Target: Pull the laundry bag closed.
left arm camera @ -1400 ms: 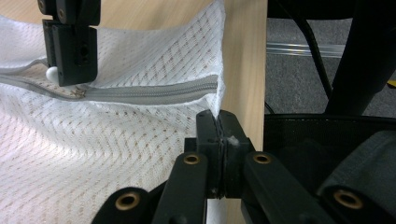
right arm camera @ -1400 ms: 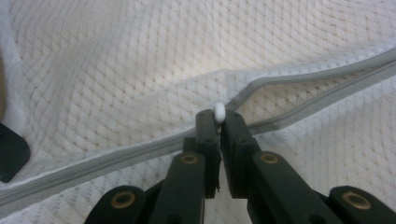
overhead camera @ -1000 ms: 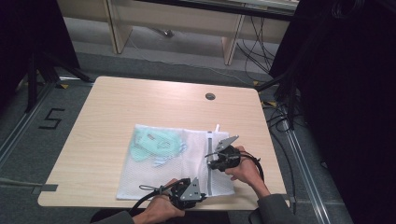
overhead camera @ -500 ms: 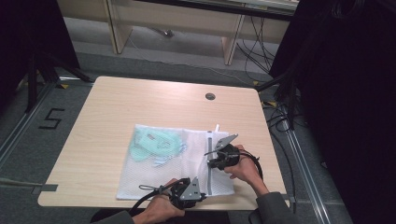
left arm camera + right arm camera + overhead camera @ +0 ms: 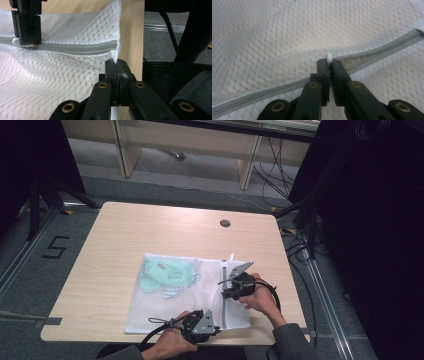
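Because the white zipper pull (image 5: 328, 55) is so small, it could slip from the right tool (image 5: 328, 65), whose jaws are clamped on it at the centre of the right gripper view. Its mesh laundry bag (image 5: 185, 290) lies low and centre on the table (image 5: 125, 240). The left tool (image 5: 117, 67) pinches the bag's corner (thin fabric); a hard tug could free it, bunching the zipper (image 5: 77, 47).
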Demonstrator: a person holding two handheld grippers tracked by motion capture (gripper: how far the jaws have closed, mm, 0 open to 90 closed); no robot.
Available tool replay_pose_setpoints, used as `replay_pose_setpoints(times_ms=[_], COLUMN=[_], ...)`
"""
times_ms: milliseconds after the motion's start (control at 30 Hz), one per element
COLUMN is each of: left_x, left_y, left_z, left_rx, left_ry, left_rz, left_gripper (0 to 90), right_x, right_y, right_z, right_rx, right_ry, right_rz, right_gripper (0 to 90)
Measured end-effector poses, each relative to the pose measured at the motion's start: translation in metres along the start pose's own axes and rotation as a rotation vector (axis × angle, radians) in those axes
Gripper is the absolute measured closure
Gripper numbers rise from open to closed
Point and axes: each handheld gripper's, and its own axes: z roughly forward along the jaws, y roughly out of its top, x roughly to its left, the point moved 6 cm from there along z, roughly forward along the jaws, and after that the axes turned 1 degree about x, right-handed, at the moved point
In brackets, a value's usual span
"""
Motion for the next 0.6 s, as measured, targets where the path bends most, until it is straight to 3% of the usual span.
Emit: replay_pose_setpoints(times_ms=[67, 300, 400, 600], left_x=[-0.0001, 0.0011, 0.0005, 0.0021], left_y=[-0.0002, -0.0004, 0.0, 0.0], left_z=[0.0002, -0.001, -0.0001, -0.0011], left_rx=[0.001, 0.008, 0.0, 0.002], left_ry=[0.0, 0.004, 0.003, 0.005], left_rz=[-0.001, 0.008, -0.001, 0.012], left_gripper=[89.0, 89.0, 89.0, 89.0], right_x=[0.0006, -0.0033, -0.0033, -0.0057], right_y=[-0.0001, 0.002, 0.0025, 0.0035], right_z=[-0.0003, 0.0009, 0.0009, 0.0019], right_rx=[0.005, 0.001, 0.003, 0.004], right_ry=[-0.003, -0.008, -0.009, -0.014], right_rz=[0.021, 0.002, 0.023, 0.019], right_gripper=[86.3, 86.3, 86.3, 86.3])
